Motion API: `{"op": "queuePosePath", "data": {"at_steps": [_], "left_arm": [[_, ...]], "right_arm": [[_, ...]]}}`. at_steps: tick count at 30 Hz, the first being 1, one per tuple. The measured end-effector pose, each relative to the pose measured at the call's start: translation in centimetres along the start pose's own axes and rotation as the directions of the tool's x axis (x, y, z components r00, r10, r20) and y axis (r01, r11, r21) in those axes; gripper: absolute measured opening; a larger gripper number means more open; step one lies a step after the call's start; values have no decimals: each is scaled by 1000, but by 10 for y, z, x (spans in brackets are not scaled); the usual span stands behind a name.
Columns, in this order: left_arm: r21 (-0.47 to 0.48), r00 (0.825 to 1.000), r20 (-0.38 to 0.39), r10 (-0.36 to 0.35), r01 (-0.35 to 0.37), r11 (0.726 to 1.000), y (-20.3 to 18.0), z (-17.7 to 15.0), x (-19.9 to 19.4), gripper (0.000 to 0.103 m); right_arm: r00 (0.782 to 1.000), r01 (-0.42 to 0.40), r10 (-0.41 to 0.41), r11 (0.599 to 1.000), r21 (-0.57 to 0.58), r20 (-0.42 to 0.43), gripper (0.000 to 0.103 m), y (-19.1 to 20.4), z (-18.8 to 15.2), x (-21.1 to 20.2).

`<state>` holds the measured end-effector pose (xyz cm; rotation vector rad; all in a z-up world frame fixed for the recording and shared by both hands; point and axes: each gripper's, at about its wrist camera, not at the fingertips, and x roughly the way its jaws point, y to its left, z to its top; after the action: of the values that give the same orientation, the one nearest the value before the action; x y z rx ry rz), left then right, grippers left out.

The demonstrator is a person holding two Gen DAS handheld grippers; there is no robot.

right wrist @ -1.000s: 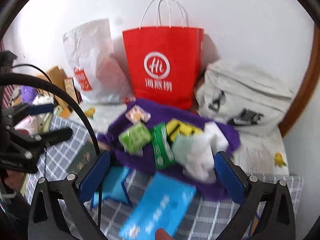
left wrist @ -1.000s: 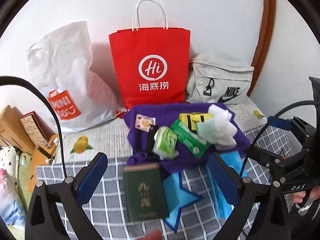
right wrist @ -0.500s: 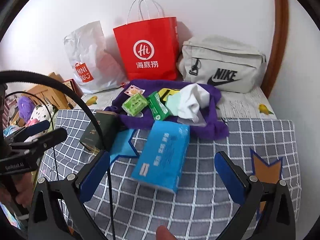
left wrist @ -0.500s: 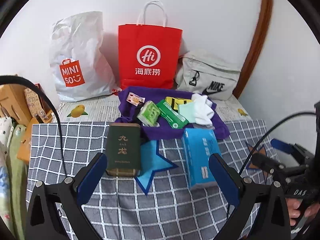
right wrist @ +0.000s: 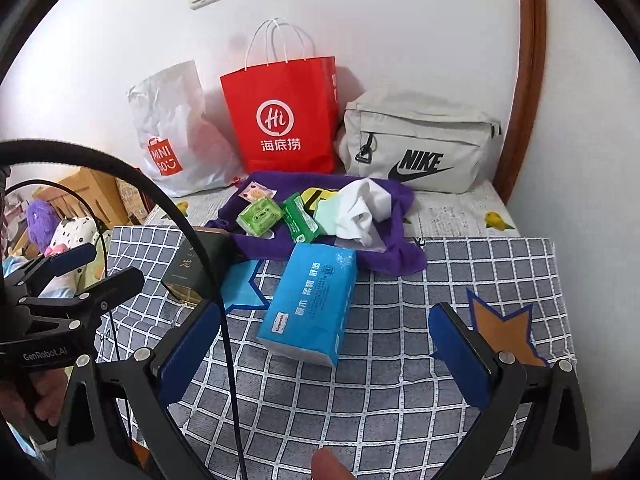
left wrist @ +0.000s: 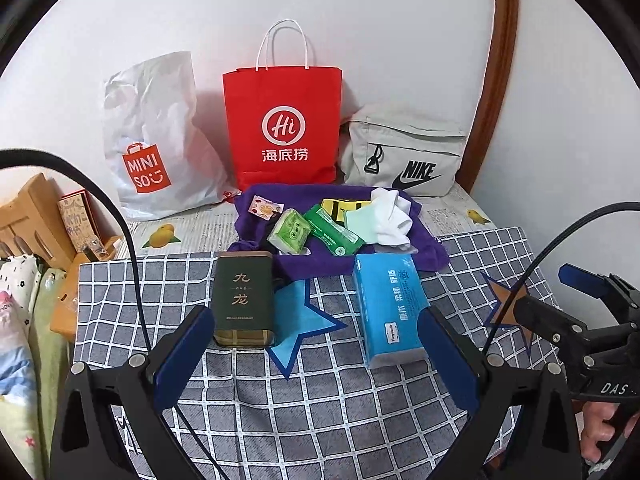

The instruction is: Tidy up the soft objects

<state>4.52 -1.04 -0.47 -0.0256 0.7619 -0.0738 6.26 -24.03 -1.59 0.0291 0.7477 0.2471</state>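
Observation:
A blue tissue pack (left wrist: 390, 306) (right wrist: 310, 304) lies on the checked cloth (left wrist: 320, 400). Behind it a purple towel (left wrist: 428, 254) (right wrist: 400, 256) carries white socks (left wrist: 394, 216) (right wrist: 360, 208), a pale green cloth (left wrist: 358, 222), green tissue packs (left wrist: 290, 236) (left wrist: 334, 232) (right wrist: 258, 216), a yellow item (left wrist: 340, 206) and a small sachet (left wrist: 262, 206). A dark green tin (left wrist: 244, 298) (right wrist: 196, 268) stands on the left. My left gripper (left wrist: 316, 364) and right gripper (right wrist: 324, 356) are open, empty, and held back from the objects.
A red paper bag (left wrist: 282, 124) (right wrist: 280, 116), a white Miniso bag (left wrist: 154, 140) and a grey Nike bag (left wrist: 404, 152) (right wrist: 416, 144) stand against the wall. Blue (left wrist: 304, 320) and orange (right wrist: 504, 328) stars mark the cloth. Wooden clutter (left wrist: 36, 216) sits left.
Both grippers have pulled back and up from the pile, so the objects look smaller and farther. The tin and blue tissue pack now lie in front of the jaws.

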Motion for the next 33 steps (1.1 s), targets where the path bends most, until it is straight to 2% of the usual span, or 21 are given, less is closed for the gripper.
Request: {"op": "queuePosePath", "data": {"at_steps": [14,33], "left_arm": [[-2,1000,7,28,-28,1000,-1,-2,-6,103],[9,999,5,32,-32,999,-6,-3,-8,103]], "right_arm": [[1000,-3,3,1000,-5,15,103,2,-3,-9],[1000,-9,9,1000,-14,18,103,7,-5,-11]]}}
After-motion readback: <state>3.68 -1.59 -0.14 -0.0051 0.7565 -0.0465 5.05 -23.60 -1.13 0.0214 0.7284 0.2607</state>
